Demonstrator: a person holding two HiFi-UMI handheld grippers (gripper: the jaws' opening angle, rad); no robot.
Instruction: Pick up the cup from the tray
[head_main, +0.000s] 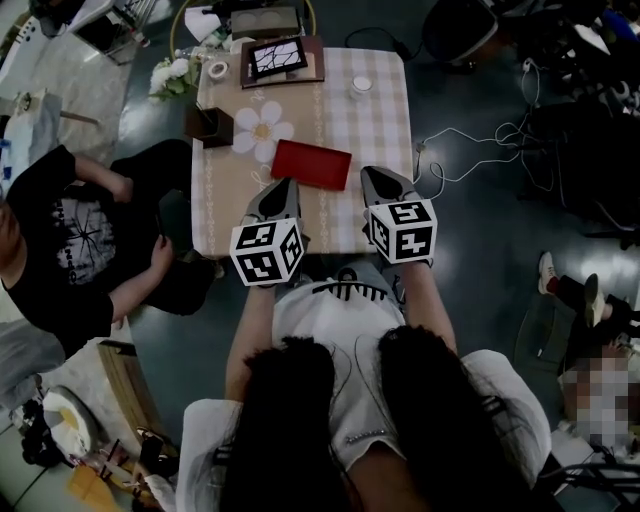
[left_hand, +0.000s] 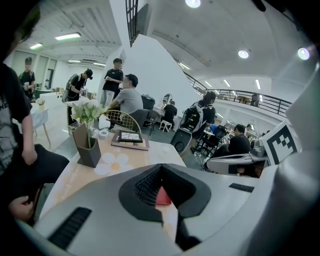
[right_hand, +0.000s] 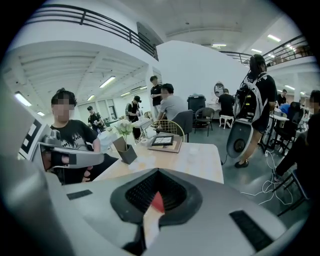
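- Hovering over the near edge of the surface (head_main: 385, 130), the left tool (head_main: 285, 186) and the right tool (head_main: 368, 176) each had their jaws pressed together with nothing between them.
- Just ahead of both tips lay the red tray (head_main: 311, 164), and it looked bare to me. The only cup-like thing was a small white round piece, the likely cup (head_main: 361, 86), near the far right corner and well apart from the tray. I could not be sure it was a cup.
- A reach with the jaws together would probably shove that piece instead of taking it. It stood near the right edge, so a push might send it over.
- A low pass across the tray could drag it along.
- The right half of the surface looked open, giving the right tool a clear lane forward.
- The left side was crowded by a dark vase (head_main: 210, 124) and a flower-shaped mat (head_main: 263, 130), with a framed picture (head_main: 277, 58) at the far end.
- A seated person (head_main: 70, 230) was close by the left edge, so a wide swing that way seemed unwise.
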